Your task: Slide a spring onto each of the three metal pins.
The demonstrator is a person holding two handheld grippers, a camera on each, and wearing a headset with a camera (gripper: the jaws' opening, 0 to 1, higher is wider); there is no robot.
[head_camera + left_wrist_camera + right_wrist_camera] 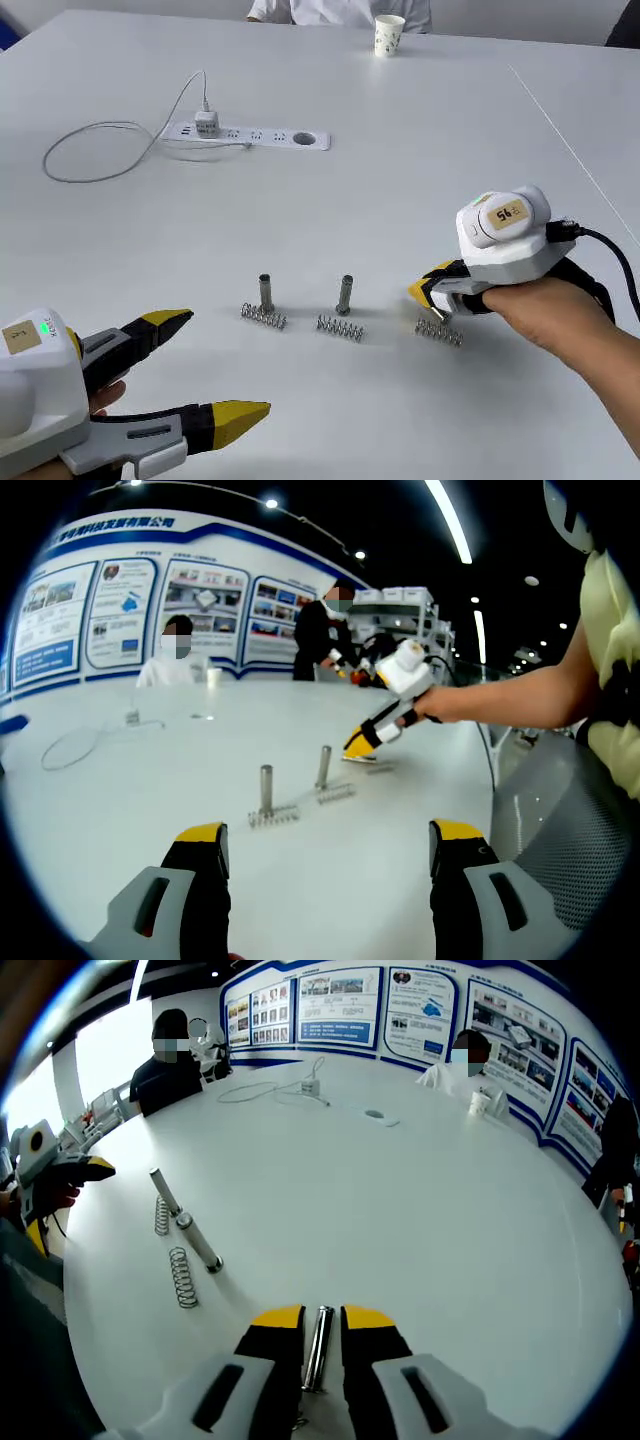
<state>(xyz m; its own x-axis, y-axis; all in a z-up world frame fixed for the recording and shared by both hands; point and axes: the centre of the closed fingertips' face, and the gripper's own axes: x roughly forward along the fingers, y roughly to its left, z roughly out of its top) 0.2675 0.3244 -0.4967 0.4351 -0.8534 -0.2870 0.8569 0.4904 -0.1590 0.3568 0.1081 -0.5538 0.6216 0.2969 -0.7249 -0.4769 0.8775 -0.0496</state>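
Two metal pins (266, 292) (345, 294) stand upright on the white table (400, 180). Three springs lie flat in front of them: left (263, 316), middle (340, 328), right (439, 332). My right gripper (425, 292) hovers low just above the right spring. In the right gripper view its jaws (320, 1318) are shut on a third metal pin (319, 1348). My left gripper (215, 365) is open at the near left edge, holding nothing. In the left gripper view (328, 835) both standing pins (266, 788) (324, 765) lie ahead, with the right gripper (365, 742) beyond them.
A white power strip (245, 135) with a charger and a looping cable (95, 150) lies at the back left. A paper cup (388, 35) stands at the far edge, where a person sits. Other people stand by the wall.
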